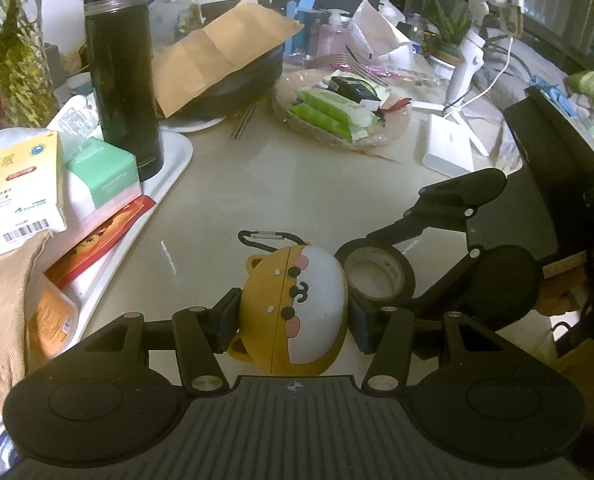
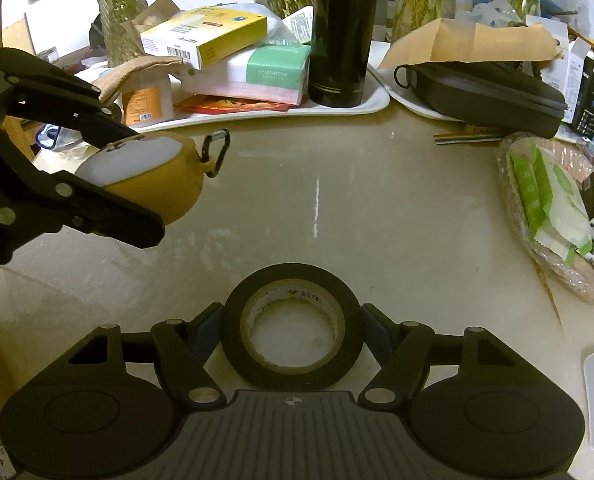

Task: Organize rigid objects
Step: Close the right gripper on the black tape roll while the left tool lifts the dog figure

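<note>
Left tongs [image 1: 293,320]: clamped on the yellow dog-face case [image 1: 297,312], held above the desk [image 1: 277,184].
Right tongs [image 2: 293,334]: closed against the black tape roll [image 2: 293,330] lying flat on the desk.
Farther back: white tray [image 2: 337,110] bearing a black flask [image 2: 343,32] and boxes.

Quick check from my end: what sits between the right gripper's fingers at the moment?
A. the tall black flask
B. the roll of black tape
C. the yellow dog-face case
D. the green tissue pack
B: in the right wrist view the roll of black tape lies flat on the table between the right gripper fingers, while the yellow dog-face case is clamped in the left gripper.
</note>
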Demonstrator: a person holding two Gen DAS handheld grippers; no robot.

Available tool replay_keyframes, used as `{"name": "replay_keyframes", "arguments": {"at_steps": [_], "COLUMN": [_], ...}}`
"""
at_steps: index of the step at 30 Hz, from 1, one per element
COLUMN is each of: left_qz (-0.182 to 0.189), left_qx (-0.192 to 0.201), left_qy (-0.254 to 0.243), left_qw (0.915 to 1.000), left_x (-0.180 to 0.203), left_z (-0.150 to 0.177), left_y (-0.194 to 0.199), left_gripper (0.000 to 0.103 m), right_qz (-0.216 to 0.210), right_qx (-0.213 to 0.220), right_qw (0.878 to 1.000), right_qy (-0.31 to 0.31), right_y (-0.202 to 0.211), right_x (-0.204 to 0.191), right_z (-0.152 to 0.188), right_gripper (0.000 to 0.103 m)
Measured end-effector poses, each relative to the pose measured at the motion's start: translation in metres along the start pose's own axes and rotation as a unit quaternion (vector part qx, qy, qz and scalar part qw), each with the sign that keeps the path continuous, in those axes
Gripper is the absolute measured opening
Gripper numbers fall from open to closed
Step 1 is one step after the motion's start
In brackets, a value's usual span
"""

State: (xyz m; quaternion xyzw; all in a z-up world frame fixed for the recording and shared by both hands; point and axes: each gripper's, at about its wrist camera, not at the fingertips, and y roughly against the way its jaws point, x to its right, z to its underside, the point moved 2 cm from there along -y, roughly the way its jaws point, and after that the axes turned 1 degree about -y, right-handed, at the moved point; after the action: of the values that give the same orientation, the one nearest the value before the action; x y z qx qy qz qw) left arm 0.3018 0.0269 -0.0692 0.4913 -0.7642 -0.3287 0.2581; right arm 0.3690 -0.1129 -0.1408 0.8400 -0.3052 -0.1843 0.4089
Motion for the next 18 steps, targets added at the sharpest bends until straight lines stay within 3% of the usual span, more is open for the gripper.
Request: {"name": "replay_keyframes", "arguments": {"at_steps": [9,18], "left_qz": [-0.012,-0.029], "left_qx": [-0.008,-0.009], "left_qy": [0.019,0.018], "left_qw": [0.9997,0.9994], "left_x": [0.000,0.011], "left_z": [0.003,0.002], "left_y": [0.013,0.034], "left_gripper": [0.053,0.053], "right_qz": [-0.012,-0.013], "right_qx": [-0.014,0.007], "right_qw": [1.000,1.000], "right_qy": [-0.001,-0.024], "right_y": [0.008,0.044], "right_x": [-0.004,-0.008], "right_z": [0.002,0.001], "right_gripper": [0.075,0.075]}}
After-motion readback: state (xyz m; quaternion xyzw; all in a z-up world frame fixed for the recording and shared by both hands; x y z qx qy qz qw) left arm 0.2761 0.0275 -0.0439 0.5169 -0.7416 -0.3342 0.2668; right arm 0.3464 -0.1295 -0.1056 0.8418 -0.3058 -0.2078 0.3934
